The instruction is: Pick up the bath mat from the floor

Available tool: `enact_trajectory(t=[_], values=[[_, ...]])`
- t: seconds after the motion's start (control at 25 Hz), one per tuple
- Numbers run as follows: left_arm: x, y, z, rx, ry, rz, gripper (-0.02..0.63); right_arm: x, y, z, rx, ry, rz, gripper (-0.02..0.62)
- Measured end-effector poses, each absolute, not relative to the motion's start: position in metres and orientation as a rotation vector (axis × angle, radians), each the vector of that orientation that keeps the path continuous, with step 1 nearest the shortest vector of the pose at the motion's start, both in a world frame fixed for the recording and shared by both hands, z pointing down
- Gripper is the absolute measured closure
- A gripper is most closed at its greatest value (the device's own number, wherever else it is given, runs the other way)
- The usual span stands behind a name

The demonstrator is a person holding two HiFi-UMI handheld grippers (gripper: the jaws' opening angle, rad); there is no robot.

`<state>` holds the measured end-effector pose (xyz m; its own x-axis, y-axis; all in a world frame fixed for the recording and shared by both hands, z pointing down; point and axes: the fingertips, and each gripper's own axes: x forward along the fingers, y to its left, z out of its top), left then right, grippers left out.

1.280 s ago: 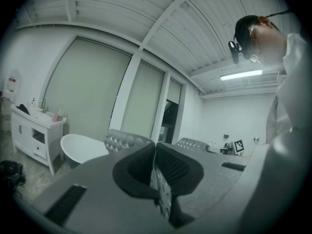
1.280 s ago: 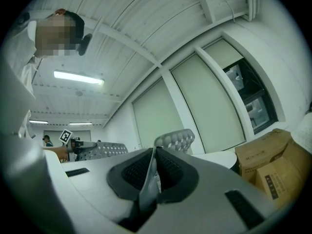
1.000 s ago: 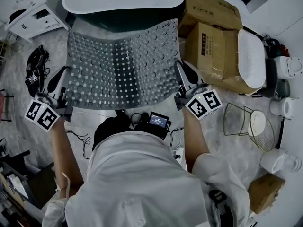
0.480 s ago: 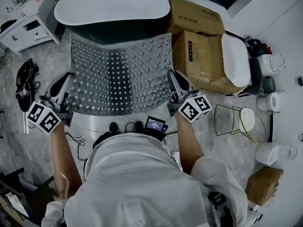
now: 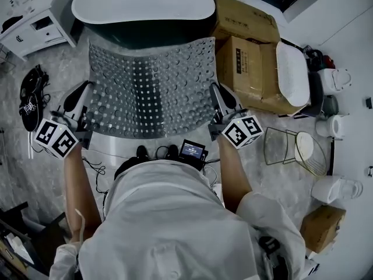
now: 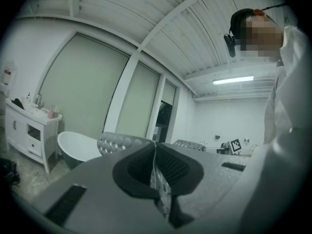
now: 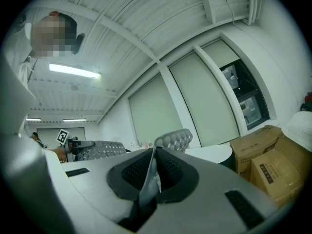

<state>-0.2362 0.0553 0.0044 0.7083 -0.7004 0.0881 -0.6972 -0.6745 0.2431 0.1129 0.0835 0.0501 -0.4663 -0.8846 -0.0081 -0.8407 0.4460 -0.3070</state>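
Left gripper and right gripper pinch bath mat; 2 cardboard boxes beside bathtub.

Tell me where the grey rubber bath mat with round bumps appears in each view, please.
Head view: the grey rubber bath mat is spread across the upper centre, below the tub.
Left gripper view: bottom centre, its edge clamped between the jaws.
Right gripper view: bottom centre, likewise clamped.
Shared landmark: the white oval bathtub.

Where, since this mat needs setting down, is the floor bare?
Bare floor: left of the left tool, below the black bundle; and right of the person, below the wire basket. Crowded: boxes and white fixtures at right.
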Motion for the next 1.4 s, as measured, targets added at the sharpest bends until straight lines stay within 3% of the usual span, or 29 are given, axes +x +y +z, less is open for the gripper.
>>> enact_trajectory(t=[1.4], values=[[-0.232, 0.057, 0.004, 2.644, -1.109, 0.015, 0.589, 0.114, 0.087, 0.048, -1.464, 2.532, -0.374, 0.557]])
